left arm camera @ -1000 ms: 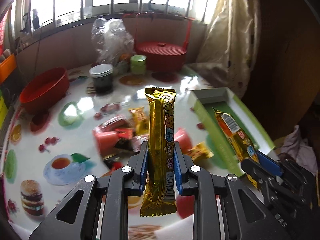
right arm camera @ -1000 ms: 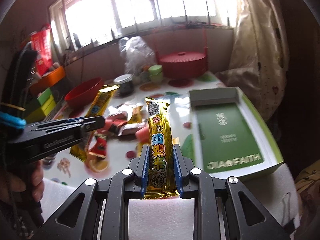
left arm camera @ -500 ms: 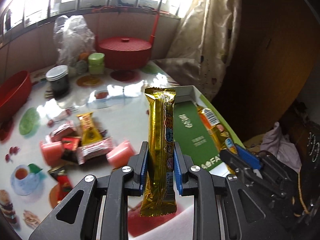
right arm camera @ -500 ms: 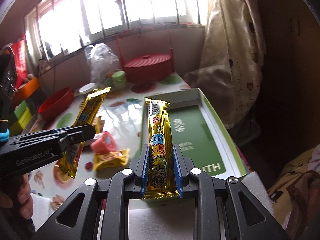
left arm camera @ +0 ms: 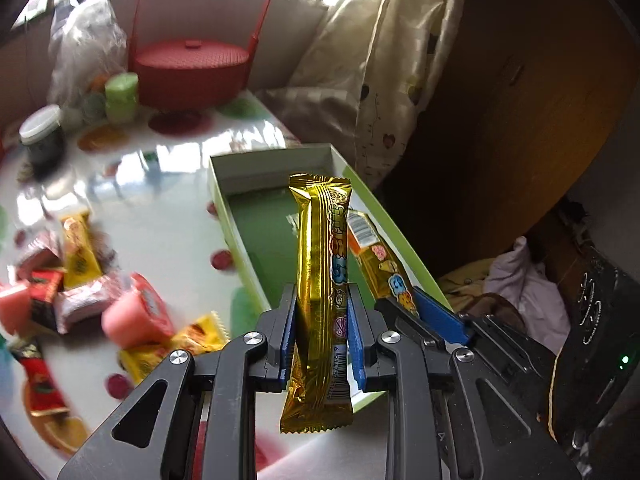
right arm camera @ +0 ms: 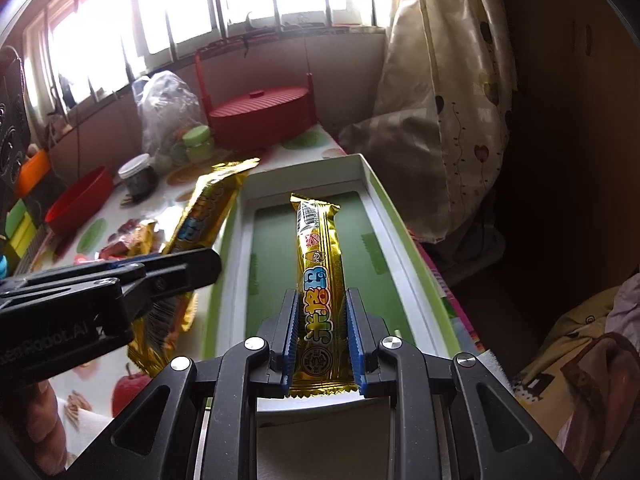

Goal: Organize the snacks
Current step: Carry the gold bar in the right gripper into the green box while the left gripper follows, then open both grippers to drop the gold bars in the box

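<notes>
My left gripper (left arm camera: 322,332) is shut on a long gold snack bar (left arm camera: 320,248), held upright over the near left edge of the open green-and-white box (left arm camera: 224,216). My right gripper (right arm camera: 322,334) is shut on a second gold snack bar (right arm camera: 320,264), held over the inside of the same box (right arm camera: 372,184). In the left wrist view the right gripper (left arm camera: 424,312) and its bar (left arm camera: 380,256) sit just to the right. In the right wrist view the left gripper (right arm camera: 120,284) and its bar (right arm camera: 200,216) sit to the left of the box.
Several small wrapped snacks (left arm camera: 80,292) lie in a loose pile on the patterned table (left arm camera: 160,184) left of the box. A red lidded basket (left arm camera: 192,68), green jar (left arm camera: 122,96), dark jar (left arm camera: 42,140) and plastic bag stand at the back. A curtain (left arm camera: 392,80) hangs right.
Both grippers have moved right, from above the snack pile to over the green box, each still holding its gold bar.
</notes>
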`<state>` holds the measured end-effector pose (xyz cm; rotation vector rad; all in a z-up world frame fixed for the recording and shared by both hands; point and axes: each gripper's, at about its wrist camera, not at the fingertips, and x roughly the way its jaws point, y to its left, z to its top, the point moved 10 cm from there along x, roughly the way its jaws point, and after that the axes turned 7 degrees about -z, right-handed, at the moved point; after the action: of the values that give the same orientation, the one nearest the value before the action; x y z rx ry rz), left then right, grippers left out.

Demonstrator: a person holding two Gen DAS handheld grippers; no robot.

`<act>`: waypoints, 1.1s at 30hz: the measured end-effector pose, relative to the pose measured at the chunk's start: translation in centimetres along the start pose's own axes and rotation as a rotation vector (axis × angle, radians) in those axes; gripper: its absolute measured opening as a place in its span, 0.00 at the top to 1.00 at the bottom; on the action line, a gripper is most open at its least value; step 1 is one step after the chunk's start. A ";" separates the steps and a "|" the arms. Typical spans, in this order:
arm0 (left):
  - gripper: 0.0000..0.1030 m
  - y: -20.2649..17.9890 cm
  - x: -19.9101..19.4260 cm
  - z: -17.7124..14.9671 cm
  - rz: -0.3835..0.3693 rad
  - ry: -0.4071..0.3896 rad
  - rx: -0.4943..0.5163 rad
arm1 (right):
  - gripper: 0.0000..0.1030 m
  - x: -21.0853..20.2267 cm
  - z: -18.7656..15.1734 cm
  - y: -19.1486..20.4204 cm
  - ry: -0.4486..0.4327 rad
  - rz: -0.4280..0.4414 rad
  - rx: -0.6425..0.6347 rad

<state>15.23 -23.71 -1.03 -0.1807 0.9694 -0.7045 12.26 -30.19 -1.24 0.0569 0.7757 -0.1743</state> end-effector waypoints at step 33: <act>0.73 -0.1 4.0 -2.3 -0.030 0.124 -0.046 | 0.73 2.0 -1.3 -1.5 0.041 -0.046 -0.019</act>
<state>14.81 -25.89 -5.01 -0.1946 1.1038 -0.7278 12.51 -31.76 -3.50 0.0248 0.8194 -0.2103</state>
